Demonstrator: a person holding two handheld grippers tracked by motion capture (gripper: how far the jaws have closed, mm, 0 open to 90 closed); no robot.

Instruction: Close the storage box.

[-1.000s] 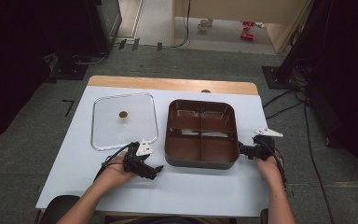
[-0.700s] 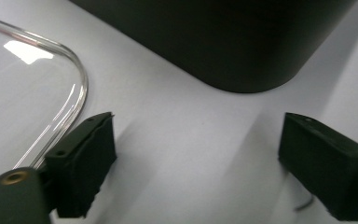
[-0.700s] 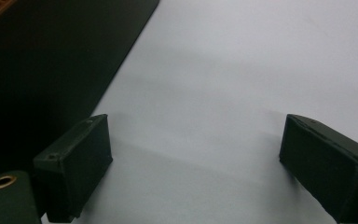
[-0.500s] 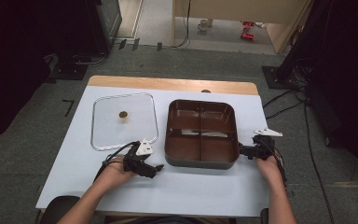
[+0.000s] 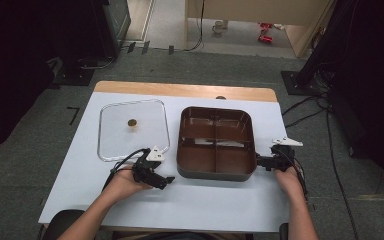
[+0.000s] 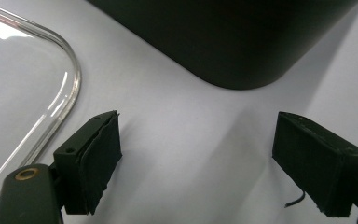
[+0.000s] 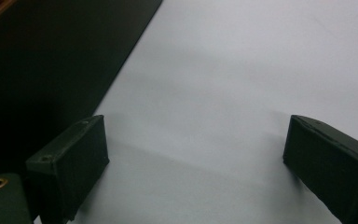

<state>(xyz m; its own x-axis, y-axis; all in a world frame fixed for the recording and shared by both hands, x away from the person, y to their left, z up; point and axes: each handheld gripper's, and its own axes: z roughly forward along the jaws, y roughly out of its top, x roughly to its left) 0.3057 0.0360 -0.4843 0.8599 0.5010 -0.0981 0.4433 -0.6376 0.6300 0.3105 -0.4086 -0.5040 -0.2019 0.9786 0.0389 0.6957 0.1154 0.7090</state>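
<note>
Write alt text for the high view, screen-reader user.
A person's hands hold two open grippers on a white table, the left gripper and right gripper flanking a dark brown four-compartment tray. A clear lid with a small brown knob lies flat left of the tray.

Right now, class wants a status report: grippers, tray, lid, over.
Left gripper and right gripper: jaws open, empty. Brown divided tray between them, untouched. Clear lid flat beside it. Nothing in the way.

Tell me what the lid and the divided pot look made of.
The lid: clear, glossy, likely glass; the table shows through and its rounded rim catches highlights. The pot: dark brown, shiny inside with reflections, black outside; probably coated metal, though I can't tell for sure.
</note>
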